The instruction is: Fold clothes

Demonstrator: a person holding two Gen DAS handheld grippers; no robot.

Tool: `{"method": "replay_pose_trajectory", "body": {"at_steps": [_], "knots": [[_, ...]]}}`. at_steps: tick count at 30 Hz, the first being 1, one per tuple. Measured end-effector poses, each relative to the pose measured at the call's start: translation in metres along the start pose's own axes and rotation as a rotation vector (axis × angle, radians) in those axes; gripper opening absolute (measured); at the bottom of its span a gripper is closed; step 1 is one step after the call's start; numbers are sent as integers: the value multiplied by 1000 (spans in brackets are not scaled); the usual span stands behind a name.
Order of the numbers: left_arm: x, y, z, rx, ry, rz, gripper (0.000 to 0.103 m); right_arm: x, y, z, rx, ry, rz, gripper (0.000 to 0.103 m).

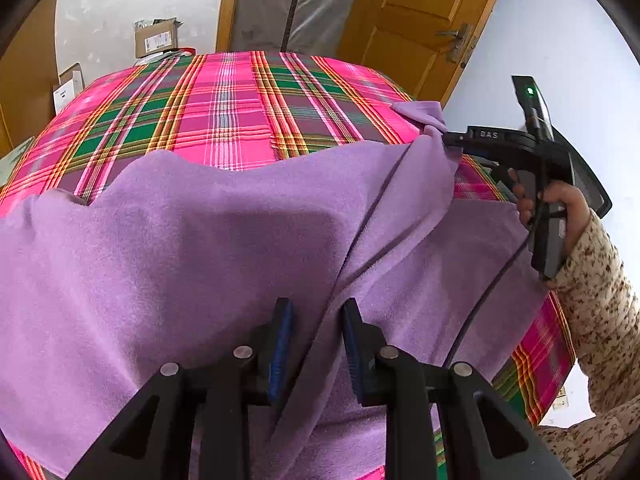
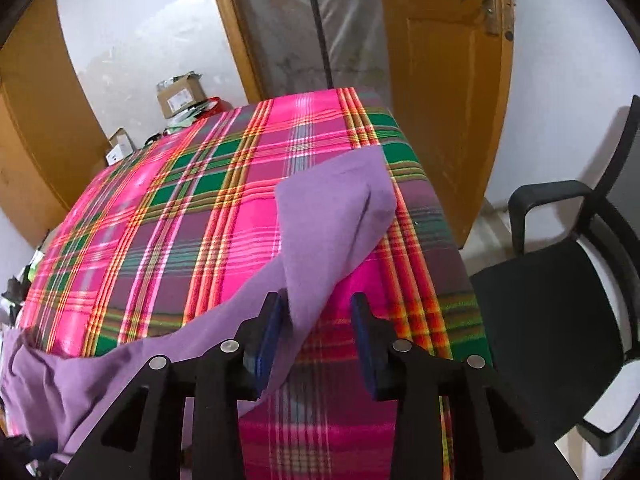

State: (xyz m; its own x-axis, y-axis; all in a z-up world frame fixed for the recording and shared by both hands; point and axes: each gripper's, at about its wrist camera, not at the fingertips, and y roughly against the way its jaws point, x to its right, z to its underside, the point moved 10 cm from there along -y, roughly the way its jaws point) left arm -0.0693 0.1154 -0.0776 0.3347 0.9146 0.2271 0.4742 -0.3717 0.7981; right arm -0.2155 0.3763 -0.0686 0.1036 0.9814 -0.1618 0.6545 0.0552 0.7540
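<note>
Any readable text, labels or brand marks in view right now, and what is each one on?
"DAS": embossed on the black body of the right tongs, seen from the left wrist camera.
Shipping label on the open cardboard box behind the table: too small to read.
Label on the small white box beside it: blurred, unreadable.
Nothing else carries text.

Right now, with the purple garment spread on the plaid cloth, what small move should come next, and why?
Probably close the right gripper on the purple garment. Its jaws stand open with a raised fold of fabric between them, against the left pad, so nothing is gripped yet. The left gripper is open too.
</note>
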Motion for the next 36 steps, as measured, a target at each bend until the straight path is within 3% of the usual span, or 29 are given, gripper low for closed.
{"method": "replay_pose_trajectory", "body": {"at_steps": [10, 12, 13, 17, 36], "knots": [[0, 0, 1, -7, 3, -5, 26, 7, -19, -12, -21, -35, 5, 37], [0, 1, 1, -6, 7, -3, 26, 6, -17, -12, -12, -40, -7, 28], [0, 0, 1, -5, 9, -3, 26, 5, -15, -13, -7, -37, -13, 17], [-1, 1, -1, -1, 18, 1, 24, 3, -5, -14, 18, -23, -20, 7], [6, 12, -3, 45, 6, 17, 11, 23, 71, -4, 156, -72, -29, 6]]}}
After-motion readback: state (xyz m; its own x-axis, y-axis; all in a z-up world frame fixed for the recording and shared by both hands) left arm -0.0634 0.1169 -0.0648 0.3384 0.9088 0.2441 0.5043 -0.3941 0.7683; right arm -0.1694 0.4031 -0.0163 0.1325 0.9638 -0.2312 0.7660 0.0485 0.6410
